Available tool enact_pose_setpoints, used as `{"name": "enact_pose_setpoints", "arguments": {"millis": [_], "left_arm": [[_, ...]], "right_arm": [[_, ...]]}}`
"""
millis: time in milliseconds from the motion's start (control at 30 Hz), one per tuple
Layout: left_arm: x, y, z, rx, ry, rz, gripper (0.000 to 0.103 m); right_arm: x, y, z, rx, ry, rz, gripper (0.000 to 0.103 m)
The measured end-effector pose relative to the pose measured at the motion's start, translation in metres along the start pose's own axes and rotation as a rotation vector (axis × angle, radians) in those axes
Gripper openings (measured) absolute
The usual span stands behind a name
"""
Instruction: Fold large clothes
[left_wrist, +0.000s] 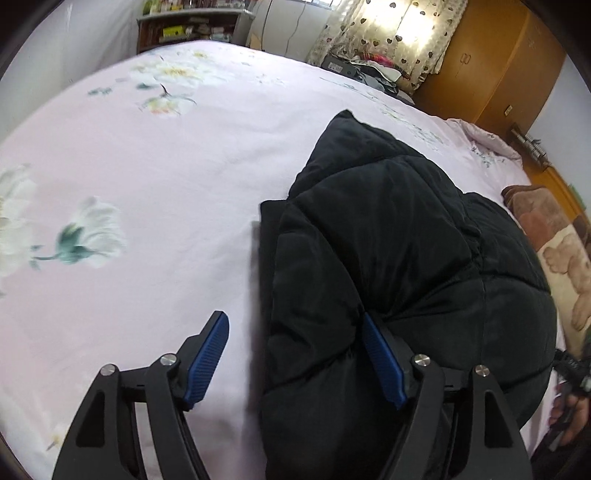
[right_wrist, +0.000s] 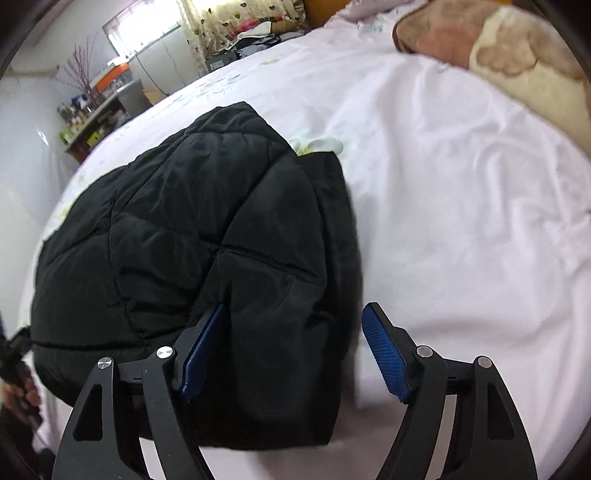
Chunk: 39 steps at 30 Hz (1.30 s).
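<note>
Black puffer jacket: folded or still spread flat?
Folded. The black puffer jacket sits as a compact, thick bundle with stacked layers on the bedsheet, no sleeves spread out.

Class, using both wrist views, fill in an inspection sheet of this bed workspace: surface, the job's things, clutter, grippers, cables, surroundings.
Surface: bed sheet, pale pink with flower print, lightly creased.
Job's things: black puffer jacket, folded into a thick bundle lying on the sheet.
Clutter: brown and cream blanket at the bed's edge.
Grippers: left gripper open, straddling the jacket's left edge; right gripper open, straddling its right edge; neither grips it.
Cables: a thin cord hangs down the far wall.
Surroundings: crowded shelf, heart-print curtain, wooden wardrobe.
</note>
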<state>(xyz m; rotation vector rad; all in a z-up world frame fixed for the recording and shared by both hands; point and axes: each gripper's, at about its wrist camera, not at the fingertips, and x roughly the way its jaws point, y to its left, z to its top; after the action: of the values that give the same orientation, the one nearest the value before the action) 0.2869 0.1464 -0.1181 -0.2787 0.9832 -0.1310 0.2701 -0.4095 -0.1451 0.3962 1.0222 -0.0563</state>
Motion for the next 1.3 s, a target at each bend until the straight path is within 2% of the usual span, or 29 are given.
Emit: {"name": "enact_pose_setpoints", "arguments": {"millis": [200,333,500,733,767,833,933,1033,1100,1200,1300], "left_arm": [[0.023,0.014,0.008,-0.076,0.046,-0.135,0.085],[0.027,0.018,0.008,-0.08,0.053,-0.182,0.086],[0.024,0.021,-0.001,-0.084,0.057,-0.245,0.085],[0.036,0.013,0.009,-0.064,0.054,-0.255,0.085],[0.036,0.011,0.009,-0.06,0.052,-0.252,0.084],[0.037,0.008,0.011,-0.054,0.053,-0.253,0.079],[0.036,-0.001,0.015,-0.044,0.057,-0.248,0.066],[0.029,-0.014,0.017,-0.012,0.045,-0.197,0.048],[0.019,-0.02,0.021,-0.004,0.034,-0.169,0.033],[-0.006,-0.025,0.027,0.016,-0.001,-0.142,0.027],[-0.035,-0.031,0.031,0.044,-0.036,-0.149,0.025]], "right_arm": [[0.016,-0.012,0.012,0.031,0.021,0.103,0.075],[0.03,-0.02,0.021,0.064,0.042,0.179,0.075],[0.031,-0.025,0.012,0.091,0.053,0.237,0.075],[0.045,-0.032,0.017,0.096,0.076,0.286,0.074],[0.048,-0.03,0.018,0.096,0.079,0.289,0.07],[0.047,-0.027,0.018,0.086,0.071,0.294,0.062],[0.043,-0.023,0.017,0.084,0.058,0.289,0.049],[0.038,-0.015,0.021,0.064,0.047,0.256,0.038],[0.03,-0.009,0.022,0.045,0.04,0.23,0.031],[0.007,0.0,0.026,0.023,0.01,0.208,0.025],[-0.02,0.004,0.026,-0.007,-0.021,0.214,0.023]]}}
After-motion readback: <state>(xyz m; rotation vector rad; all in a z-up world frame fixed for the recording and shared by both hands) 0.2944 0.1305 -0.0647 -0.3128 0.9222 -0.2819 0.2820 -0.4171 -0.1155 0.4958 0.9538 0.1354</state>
